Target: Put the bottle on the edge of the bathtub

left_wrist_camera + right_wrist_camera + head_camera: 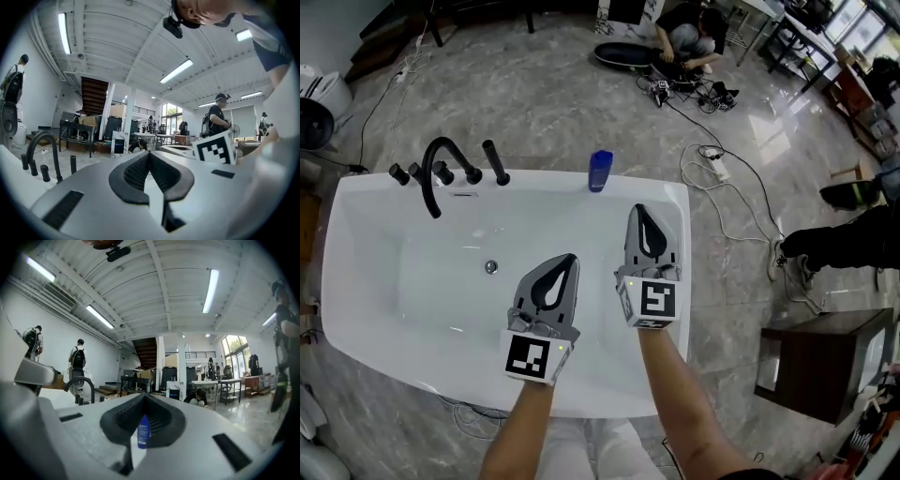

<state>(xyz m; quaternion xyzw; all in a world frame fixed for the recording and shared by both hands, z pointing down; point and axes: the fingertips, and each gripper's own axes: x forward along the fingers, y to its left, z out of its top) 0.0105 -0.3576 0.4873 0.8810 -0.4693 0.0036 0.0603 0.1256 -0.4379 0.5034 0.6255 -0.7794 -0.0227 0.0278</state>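
The bottle (pixel 600 171) stands upright on the bathtub (pixel 534 180) rim, upper centre; left tool (pixel 570 262) and right tool (pixel 638 212) are fully closed and empty, so placement appears complete and only retraction is required.

This is a big open workshop hall, not a bathroom. The white tub (pixel 356 272) stands free on a polished floor (pixel 553 94) strewn with cables (pixel 719 170). Strip lights (pixel 209 287) hang above worktables (pixel 219 382), a staircase (pixel 93 96) and people (pixel 77 357) wearing backpacks.

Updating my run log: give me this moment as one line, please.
bottle: upright on bathtub rim | left gripper: shut, empty | right gripper: shut, empty
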